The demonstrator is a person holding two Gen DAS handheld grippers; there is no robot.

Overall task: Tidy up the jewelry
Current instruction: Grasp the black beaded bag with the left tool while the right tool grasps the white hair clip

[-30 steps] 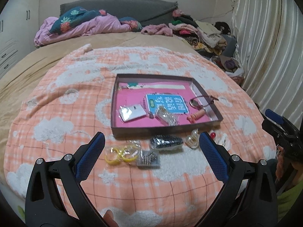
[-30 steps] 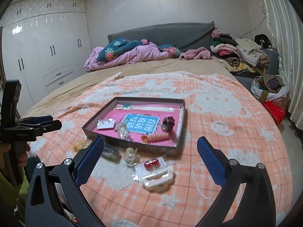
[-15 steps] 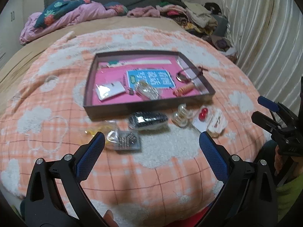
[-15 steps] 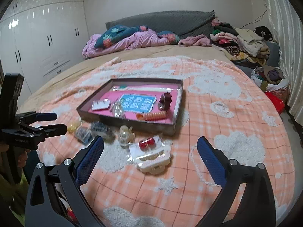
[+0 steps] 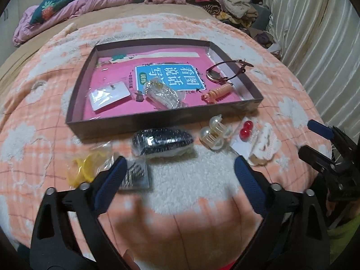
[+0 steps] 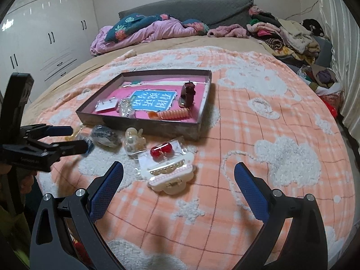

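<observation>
A dark shallow tray (image 5: 157,118) with a pink floor lies on the peach blanket. It holds a watch (image 5: 216,74), an orange spiral hair tie (image 5: 217,93), a bagged gold clip (image 5: 164,94) and a white card (image 5: 109,95). In front of it lie yellow rings in a bag (image 5: 86,166), a small bag of dark beads (image 5: 135,172), a black bagged piece (image 5: 163,141), a pearl claw clip (image 5: 214,135), red earrings (image 6: 162,150) and a white hair clip (image 6: 171,175). My left gripper (image 5: 179,160) hovers just short of the black piece, its jaws closing on nothing. My right gripper (image 6: 178,166) hangs open over the white clip.
Bedding (image 6: 146,30) and a heap of clothes (image 6: 288,33) lie at the head of the bed. A curtain (image 5: 319,36) hangs on the right and a white wardrobe (image 6: 45,36) stands on the left. The bed's near edge is right under both grippers.
Both grippers have sunk toward the blanket and come closer to the loose pieces before the tray. The left jaws have narrowed slightly. Nothing on the bed has moved.
</observation>
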